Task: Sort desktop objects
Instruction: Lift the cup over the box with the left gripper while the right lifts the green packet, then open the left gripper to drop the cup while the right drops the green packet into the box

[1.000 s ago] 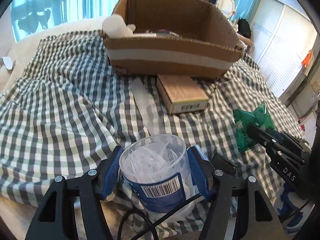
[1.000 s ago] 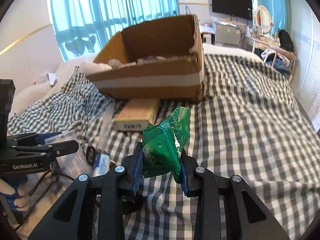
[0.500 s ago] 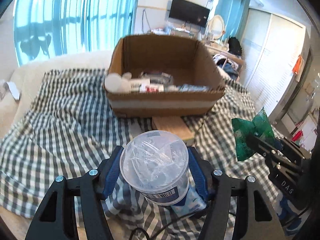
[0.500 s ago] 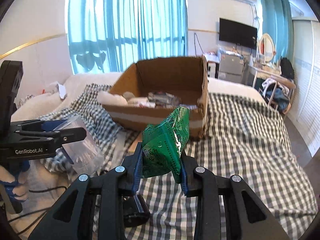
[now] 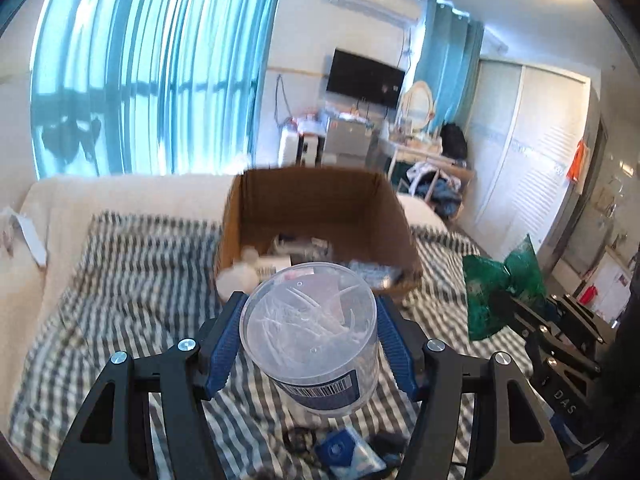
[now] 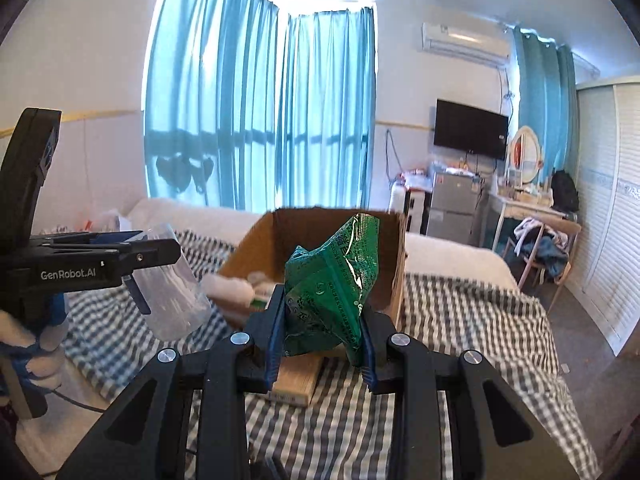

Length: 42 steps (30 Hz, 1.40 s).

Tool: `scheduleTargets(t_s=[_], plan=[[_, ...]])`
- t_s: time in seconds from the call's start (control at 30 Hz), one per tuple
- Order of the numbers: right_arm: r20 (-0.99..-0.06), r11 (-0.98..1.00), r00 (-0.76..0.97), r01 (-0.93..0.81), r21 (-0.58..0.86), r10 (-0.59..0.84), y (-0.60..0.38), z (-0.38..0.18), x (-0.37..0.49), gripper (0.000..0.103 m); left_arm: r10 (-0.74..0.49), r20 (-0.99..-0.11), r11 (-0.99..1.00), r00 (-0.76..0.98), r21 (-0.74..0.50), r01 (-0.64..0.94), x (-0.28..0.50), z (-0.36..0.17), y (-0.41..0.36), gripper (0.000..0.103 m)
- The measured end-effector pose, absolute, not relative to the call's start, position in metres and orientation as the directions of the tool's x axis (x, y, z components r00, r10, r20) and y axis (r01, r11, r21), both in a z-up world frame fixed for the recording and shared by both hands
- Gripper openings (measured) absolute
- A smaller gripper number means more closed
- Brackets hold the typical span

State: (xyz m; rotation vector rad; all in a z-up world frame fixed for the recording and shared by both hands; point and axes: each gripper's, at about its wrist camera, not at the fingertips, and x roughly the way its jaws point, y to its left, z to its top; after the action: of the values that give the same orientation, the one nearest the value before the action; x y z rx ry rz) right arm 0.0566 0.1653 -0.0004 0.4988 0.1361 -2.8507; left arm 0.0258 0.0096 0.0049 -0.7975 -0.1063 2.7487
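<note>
My left gripper (image 5: 310, 340) is shut on a clear round plastic tub (image 5: 312, 332) with a barcode label, held up in the air above the checked cloth. My right gripper (image 6: 320, 340) is shut on a crumpled green foil packet (image 6: 332, 284), also lifted. An open cardboard box (image 5: 316, 208) with several small items inside stands ahead of both grippers on the bed. In the left wrist view the green packet (image 5: 500, 292) shows at the right. In the right wrist view the tub (image 6: 172, 292) and left gripper (image 6: 158, 258) show at the left.
A flat wooden-coloured box (image 6: 298, 376) lies on the checked cloth (image 6: 460, 320) in front of the cardboard box. A small blue pouch (image 5: 344, 452) and dark cable lie on the cloth below the tub. A chair with clothes (image 6: 536, 244) stands at the right.
Both grippers have risen with their loads, and the views have tilted up. The tub has left the cloth, and the cardboard box now sits lower in both views.
</note>
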Motion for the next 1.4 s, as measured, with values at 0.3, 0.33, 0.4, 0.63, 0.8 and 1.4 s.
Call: scheduleTargets(t_s=[0.3, 0.33, 0.4, 0.63, 0.8, 1.4], plan=[[-0.242, -0.961, -0.942, 0.260, -0.093, -0.231, 0.149, 0.038, 0.046, 0.030, 0.284, -0.413, -0.959, -0.865, -0.145, -0.245, 0.006, 0.041, 0.002, 0.065], [-0.228, -0.961, -0.946, 0.259, -0.098, -0.232, 0.146, 0.042, 0.043, 0.030, 0.280, -0.397, -0.960, -0.874, -0.144, -0.242, 0.004, 0.045, 0.001, 0.065], [-0.216, -0.961, -0.949, 0.257, -0.105, -0.230, 0.142, 0.047, 0.040, 0.030, 0.277, -0.370, -0.960, -0.887, -0.141, -0.241, 0.000, 0.052, -0.001, 0.065], [-0.202, -0.960, -0.954, 0.248, -0.129, -0.220, 0.130, 0.048, 0.023, 0.030, 0.259, -0.320, -0.966, -0.911, -0.108, -0.237, -0.022, 0.063, -0.001, 0.063], [-0.195, -0.961, -0.956, 0.244, -0.128, -0.217, 0.128, 0.045, 0.002, 0.030, 0.246, -0.325, -0.969, -0.913, -0.098, -0.226, -0.044, 0.061, 0.002, 0.062], [-0.333, -0.965, -0.916, 0.256, -0.064, -0.221, 0.142, -0.020, -0.097, 0.030, 0.258, -0.376, -0.966, -0.890, -0.071, -0.249, -0.114, 0.007, 0.010, 0.062]])
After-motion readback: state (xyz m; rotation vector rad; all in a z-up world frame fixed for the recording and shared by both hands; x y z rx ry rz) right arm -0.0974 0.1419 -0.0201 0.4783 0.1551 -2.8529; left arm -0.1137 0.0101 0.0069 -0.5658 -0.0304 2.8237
